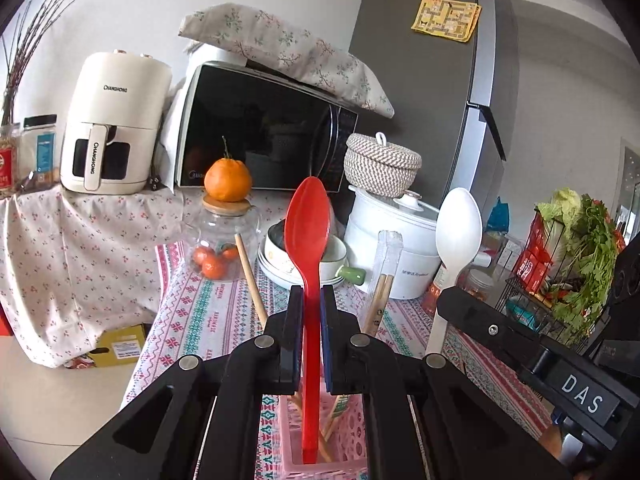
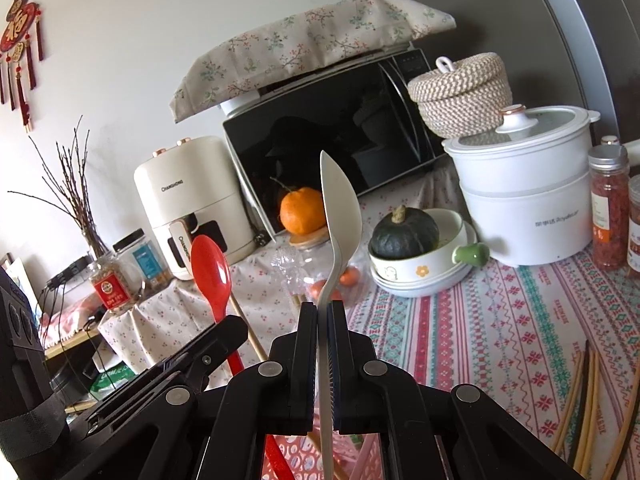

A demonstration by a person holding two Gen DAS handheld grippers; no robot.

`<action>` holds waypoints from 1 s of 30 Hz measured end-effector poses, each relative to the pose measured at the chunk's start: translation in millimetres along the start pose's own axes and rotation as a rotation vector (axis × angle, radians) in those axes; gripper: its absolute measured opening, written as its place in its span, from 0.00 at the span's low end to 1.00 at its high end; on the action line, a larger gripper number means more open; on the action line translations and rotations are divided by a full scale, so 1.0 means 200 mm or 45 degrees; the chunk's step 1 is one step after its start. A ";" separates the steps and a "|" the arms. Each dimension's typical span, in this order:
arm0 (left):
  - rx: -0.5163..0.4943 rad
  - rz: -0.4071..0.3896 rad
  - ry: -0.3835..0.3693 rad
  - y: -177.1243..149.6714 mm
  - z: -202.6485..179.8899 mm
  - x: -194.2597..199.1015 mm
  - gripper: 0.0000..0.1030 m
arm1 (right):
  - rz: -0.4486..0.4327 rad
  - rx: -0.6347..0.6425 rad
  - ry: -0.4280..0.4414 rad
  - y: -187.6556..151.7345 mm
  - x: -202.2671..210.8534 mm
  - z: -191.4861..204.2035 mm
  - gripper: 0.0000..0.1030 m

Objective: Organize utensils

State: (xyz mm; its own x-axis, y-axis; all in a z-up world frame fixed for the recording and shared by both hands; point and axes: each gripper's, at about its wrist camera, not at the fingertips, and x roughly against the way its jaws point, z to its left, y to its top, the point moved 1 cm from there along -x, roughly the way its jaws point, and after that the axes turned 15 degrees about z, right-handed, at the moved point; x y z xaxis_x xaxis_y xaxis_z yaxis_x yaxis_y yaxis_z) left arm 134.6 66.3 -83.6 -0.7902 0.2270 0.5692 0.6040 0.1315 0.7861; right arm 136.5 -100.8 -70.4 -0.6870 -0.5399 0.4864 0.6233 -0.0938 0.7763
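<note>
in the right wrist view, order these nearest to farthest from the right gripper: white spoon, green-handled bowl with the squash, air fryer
1. white spoon, clamped in the right gripper
2. green-handled bowl, ahead and to the right on the table
3. air fryer, far back left by the wall

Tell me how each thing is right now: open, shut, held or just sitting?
left tool: shut on red spoon.
right tool: shut on white spoon.
red spoon: held upright, handle end in pink basket.
white spoon: held upright over the basket.
microwave: door shut.
white pot: lid on.
glass jar: lid on, orange on top.
</note>
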 end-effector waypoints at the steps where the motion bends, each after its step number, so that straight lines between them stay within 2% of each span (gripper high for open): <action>1: 0.004 0.022 0.001 -0.01 0.01 -0.01 0.08 | -0.001 -0.001 -0.007 0.00 0.00 0.00 0.04; 6: 0.031 0.124 -0.001 -0.04 0.03 -0.03 0.11 | -0.029 -0.015 -0.030 -0.03 -0.01 -0.02 0.04; 8: 0.085 0.179 -0.018 -0.03 0.06 -0.02 0.13 | -0.037 0.002 -0.046 -0.05 -0.03 0.00 0.04; 11: 0.206 0.195 -0.050 -0.01 0.13 0.05 0.15 | -0.080 0.014 -0.075 -0.09 -0.04 0.04 0.04; 15: 0.306 0.179 -0.074 0.03 0.20 0.14 0.29 | -0.124 0.000 -0.104 -0.13 -0.08 0.07 0.05; 19: 0.390 0.201 -0.109 0.03 0.26 0.18 0.31 | -0.147 0.002 -0.140 -0.18 -0.11 0.09 0.05; 24: 0.404 0.243 -0.102 0.03 0.28 0.16 0.31 | -0.078 0.038 -0.174 -0.24 -0.16 0.10 0.06; 30: 0.388 0.247 -0.118 0.03 0.26 0.17 0.31 | 0.000 0.046 -0.186 -0.28 -0.17 0.06 0.08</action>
State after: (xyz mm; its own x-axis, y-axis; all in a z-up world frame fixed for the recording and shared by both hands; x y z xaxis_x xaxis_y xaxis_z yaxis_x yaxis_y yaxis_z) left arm 116.7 124.4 -71.4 -0.6538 0.3606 0.6652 0.7557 0.3553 0.5502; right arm 121.2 -67.2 -124.9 -0.7356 -0.4119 0.5378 0.6114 -0.0620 0.7889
